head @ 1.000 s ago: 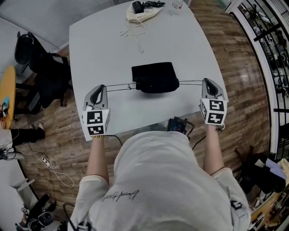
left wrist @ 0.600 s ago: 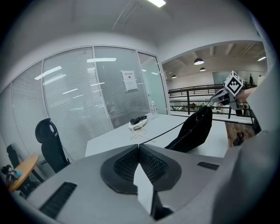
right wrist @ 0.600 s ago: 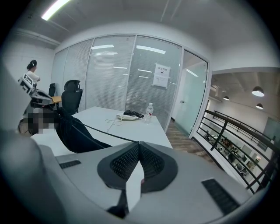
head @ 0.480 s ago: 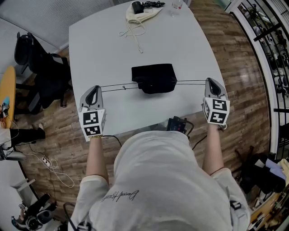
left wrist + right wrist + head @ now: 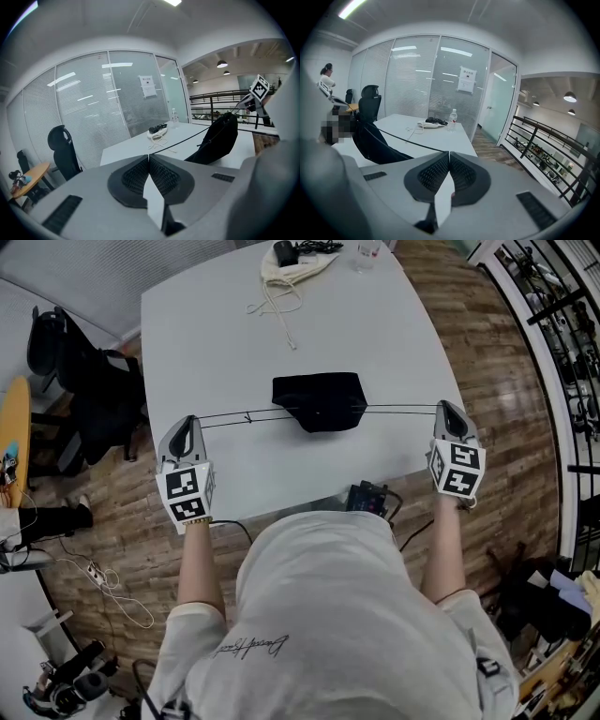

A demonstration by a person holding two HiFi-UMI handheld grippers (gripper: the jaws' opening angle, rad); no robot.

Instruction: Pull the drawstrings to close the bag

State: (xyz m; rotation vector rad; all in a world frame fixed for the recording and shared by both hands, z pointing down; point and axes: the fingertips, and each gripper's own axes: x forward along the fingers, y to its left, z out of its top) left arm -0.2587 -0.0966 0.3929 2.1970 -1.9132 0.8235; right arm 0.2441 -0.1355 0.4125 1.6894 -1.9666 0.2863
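Note:
A black drawstring bag [image 5: 319, 400] lies on the white table [image 5: 216, 334], its mouth toward me and bunched. Thin black drawstrings run out from it to both sides, taut: the left drawstring [image 5: 239, 417] ends in my left gripper [image 5: 187, 423], the right drawstring [image 5: 403, 408] in my right gripper [image 5: 447, 410]. Both grippers are shut on their strings, near the table's side edges. In the left gripper view the bag [image 5: 219, 137] is lifted at its mouth with the string [image 5: 180, 139] leading to the closed jaws. In the right gripper view the bag [image 5: 375, 143] sits at left with its string [image 5: 401, 138].
A cream drawstring bag [image 5: 286, 276] with loose cords, a black object on it and a water bottle [image 5: 367, 251] lie at the table's far edge. A black office chair [image 5: 80, 381] stands left of the table. A black device [image 5: 368, 496] hangs at the near edge. A railing runs right.
Both grippers have moved outward, away from the bag, the left farther left and the right farther right. The strings have lengthened and the bag's mouth has drawn tighter.

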